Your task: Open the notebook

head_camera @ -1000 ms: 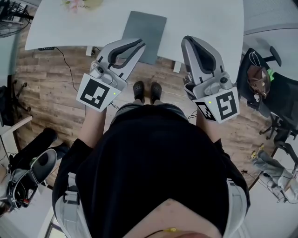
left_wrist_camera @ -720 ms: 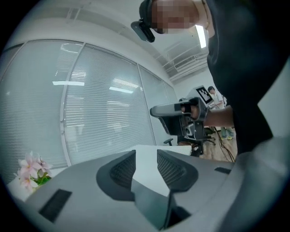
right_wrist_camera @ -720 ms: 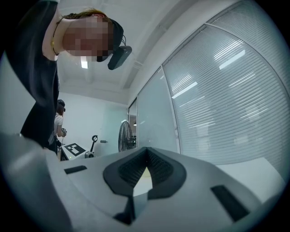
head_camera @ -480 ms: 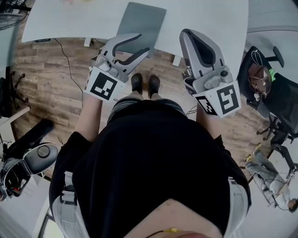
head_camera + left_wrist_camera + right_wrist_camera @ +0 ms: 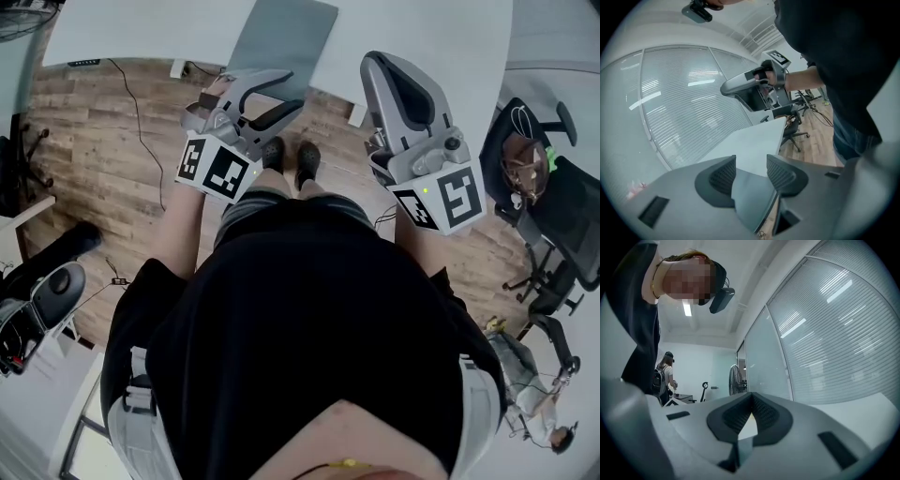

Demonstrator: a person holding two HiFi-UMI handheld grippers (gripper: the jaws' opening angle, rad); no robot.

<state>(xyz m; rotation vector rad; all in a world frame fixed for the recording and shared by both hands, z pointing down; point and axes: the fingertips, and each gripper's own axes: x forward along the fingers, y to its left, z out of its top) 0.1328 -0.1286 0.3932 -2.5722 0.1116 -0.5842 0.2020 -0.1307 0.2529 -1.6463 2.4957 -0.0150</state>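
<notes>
A closed grey notebook lies on the white table, its near corner at the table's front edge. My left gripper hovers just short of that corner. Its jaws are opening, and nothing is pressed between them. In the left gripper view the notebook shows through the gap of the left gripper, further off than the pads. My right gripper is held level over the table edge to the notebook's right. The right gripper has its tips touching, shut on nothing.
Wood floor lies under the table's front edge, with my shoes below the notebook. Black office chairs stand at the right, and a dark bag lies at the left. Glass walls with blinds back the table. Another person stands far off.
The left gripper's jaws went from shut to wide apart, and it rolled and sank toward the notebook's near corner. The right gripper stayed almost still.
</notes>
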